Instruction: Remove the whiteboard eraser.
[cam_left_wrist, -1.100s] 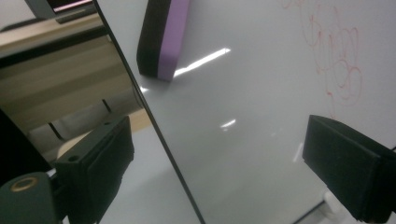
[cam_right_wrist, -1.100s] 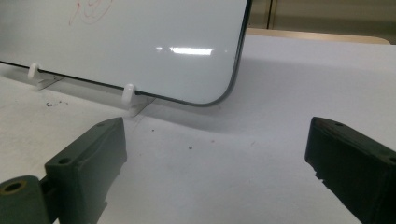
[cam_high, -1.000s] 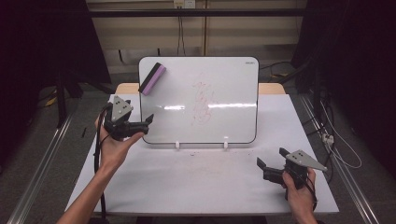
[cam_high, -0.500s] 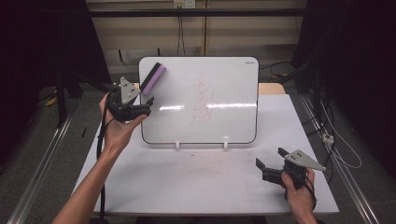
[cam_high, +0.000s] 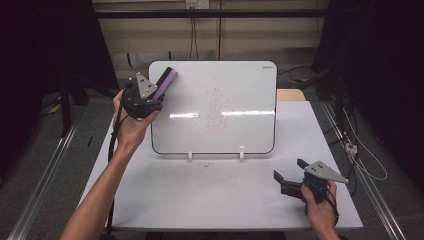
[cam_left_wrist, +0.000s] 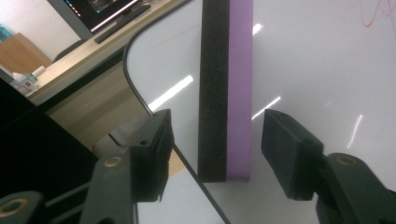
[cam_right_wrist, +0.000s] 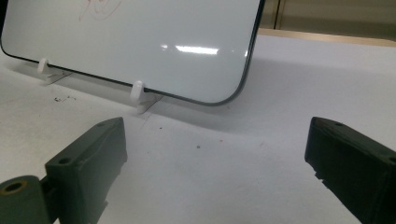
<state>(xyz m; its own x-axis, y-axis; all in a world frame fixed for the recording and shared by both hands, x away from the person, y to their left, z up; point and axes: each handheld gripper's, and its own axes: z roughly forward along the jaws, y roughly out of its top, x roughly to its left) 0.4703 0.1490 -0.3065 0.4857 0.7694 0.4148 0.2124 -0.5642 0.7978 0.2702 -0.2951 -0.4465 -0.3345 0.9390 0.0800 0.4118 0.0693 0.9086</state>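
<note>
A whiteboard (cam_high: 240, 90) stands upright on two small white feet in the middle of the table, with red scribbles (cam_high: 216, 104) on it. A purple and black eraser (cam_high: 166, 82) sticks to its top left corner. My left gripper (cam_high: 152, 100) is raised to that corner. In the left gripper view its jaws stand open on either side of the eraser (cam_left_wrist: 226, 93), with a gap on both sides. My right gripper (cam_high: 281, 179) rests low at the table's front right, open, pointing at the whiteboard's lower edge (cam_right_wrist: 140, 46).
The white table (cam_high: 210, 195) has small dark specks in front of the whiteboard's feet (cam_right_wrist: 137, 93). Metal rails run along both sides of the table. Cables hang at the right.
My left gripper has risen from the table's left side up to the whiteboard's top left corner and now straddles the eraser. The right gripper has stayed put.
</note>
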